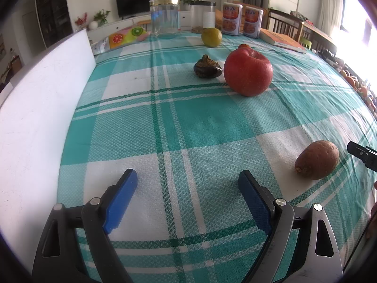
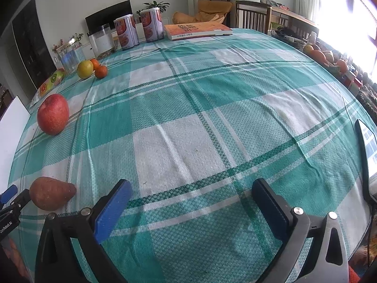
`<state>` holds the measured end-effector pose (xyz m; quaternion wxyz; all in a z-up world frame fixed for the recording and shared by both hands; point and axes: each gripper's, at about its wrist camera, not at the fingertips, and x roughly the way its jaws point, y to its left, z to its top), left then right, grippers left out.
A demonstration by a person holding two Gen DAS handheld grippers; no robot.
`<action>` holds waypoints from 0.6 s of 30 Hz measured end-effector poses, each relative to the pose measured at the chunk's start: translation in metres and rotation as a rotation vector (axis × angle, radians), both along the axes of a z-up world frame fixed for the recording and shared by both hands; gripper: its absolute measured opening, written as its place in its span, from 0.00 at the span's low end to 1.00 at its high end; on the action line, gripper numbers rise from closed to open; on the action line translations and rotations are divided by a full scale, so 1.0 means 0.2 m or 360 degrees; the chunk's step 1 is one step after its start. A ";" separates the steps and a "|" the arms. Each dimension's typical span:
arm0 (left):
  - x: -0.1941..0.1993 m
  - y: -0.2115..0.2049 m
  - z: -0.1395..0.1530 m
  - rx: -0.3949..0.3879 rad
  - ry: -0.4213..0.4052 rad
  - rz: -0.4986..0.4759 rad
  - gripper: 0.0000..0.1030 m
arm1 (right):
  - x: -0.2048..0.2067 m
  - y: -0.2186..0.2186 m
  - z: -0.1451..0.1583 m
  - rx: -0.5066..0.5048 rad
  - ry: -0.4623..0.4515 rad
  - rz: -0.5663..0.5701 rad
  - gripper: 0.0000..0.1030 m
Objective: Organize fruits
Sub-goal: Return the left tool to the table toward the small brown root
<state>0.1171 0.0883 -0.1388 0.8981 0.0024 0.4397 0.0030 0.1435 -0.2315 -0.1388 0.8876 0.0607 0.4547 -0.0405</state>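
Teal plaid tablecloth (image 2: 188, 122) lies bare right of the sweet potato (image 2: 50, 193); left gripper (image 1: 188, 184) and right gripper (image 2: 190, 193) both gape, empty.

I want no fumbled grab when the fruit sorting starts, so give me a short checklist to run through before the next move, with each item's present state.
1. Left gripper open with nothing between its pads: ok.
2. Right gripper open with nothing between its pads: ok.
3. Sweet potato lies free on the tablecloth, apart from the other produce: ok.
4. Red apple stands clear of the dark round item beside it: ok.
5. Two small oranges touch the yellow-green fruit: cannot tell.
6. A tray or bowl to sort the fruit into is in view: not ok.
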 end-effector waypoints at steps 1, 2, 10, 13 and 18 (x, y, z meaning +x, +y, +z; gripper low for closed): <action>0.00 0.00 0.00 0.0000 0.0000 0.0000 0.87 | 0.00 0.00 0.00 0.0001 0.0000 0.0001 0.99; 0.00 0.00 0.00 0.0000 0.0000 0.0000 0.87 | 0.00 0.00 0.00 0.0001 0.0000 0.0001 0.99; 0.00 0.00 0.00 0.0000 0.0000 0.0000 0.87 | 0.00 0.00 0.00 -0.0006 0.0003 0.0003 1.00; 0.00 0.00 0.00 0.0000 0.0000 0.0001 0.87 | 0.00 0.01 0.00 -0.0010 0.0005 0.0004 1.00; 0.00 0.00 0.00 0.0000 0.0000 0.0001 0.87 | 0.00 0.01 -0.01 -0.0021 0.0010 0.0006 1.00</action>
